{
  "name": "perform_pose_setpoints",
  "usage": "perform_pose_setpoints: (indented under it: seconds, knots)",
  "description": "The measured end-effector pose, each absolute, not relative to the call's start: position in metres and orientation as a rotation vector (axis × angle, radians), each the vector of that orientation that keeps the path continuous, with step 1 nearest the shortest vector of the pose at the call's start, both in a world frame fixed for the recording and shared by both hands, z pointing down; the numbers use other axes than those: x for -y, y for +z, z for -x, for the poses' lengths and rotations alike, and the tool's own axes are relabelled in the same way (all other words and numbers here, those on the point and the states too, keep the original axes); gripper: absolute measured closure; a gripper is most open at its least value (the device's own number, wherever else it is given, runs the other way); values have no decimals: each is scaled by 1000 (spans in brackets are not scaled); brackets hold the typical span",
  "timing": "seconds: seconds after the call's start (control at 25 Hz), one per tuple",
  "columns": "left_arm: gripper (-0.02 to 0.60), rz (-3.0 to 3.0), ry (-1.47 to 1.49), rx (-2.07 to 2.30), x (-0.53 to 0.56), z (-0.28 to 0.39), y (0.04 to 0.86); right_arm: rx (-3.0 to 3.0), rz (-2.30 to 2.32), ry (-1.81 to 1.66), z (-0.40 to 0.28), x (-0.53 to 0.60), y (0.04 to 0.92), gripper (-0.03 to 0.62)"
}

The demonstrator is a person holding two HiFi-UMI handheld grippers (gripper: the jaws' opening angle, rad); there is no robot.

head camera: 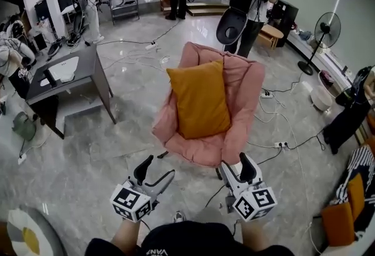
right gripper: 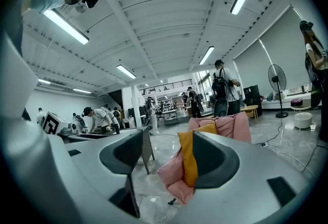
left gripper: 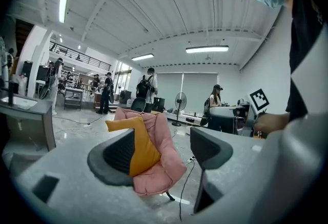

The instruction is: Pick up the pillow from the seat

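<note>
- We are at the approach: the square mustard-orange fabric pillow (head camera: 200,98) leans upright against the back of the pink padded chair (head camera: 249,82), its lower edge on the seat, and nothing is touching it.
- To do this well, we judge that both grippers should go forward and up together, one to each side edge of the pillow. The soft filling will likely sag under a one-sided pinch.
- We would bite into the fabric near mid-height, then lift up and back so the chair's raised sides do not catch it.
- The left gripper (head camera: 157,171) and the right gripper (head camera: 237,166) sit low in front of our body, side by side and aimed at the chair, well short of it.
- The left fingers (left gripper: 120,159) are spread wide and hold nothing. The right fingers (right gripper: 218,161) are also wide apart and empty, and the pillow only shows far beyond them.
</note>
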State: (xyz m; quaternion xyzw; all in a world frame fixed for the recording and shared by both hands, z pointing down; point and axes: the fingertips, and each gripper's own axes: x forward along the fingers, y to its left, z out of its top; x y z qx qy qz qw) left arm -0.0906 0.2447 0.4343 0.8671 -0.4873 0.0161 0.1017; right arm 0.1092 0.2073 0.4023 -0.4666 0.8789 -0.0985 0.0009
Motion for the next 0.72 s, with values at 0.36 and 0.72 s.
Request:
perform_pose_setpoints:
  seconds: [0.36, 0.72]
  knots:
    - [247, -2525, 16, 1392, -210, 108, 450, -2767, 1516, -361, -93, -168, 413, 310]
    - [247, -2475, 28, 1477, -136, 113, 453, -2801, 1470, -382, -94, -80, 420, 312]
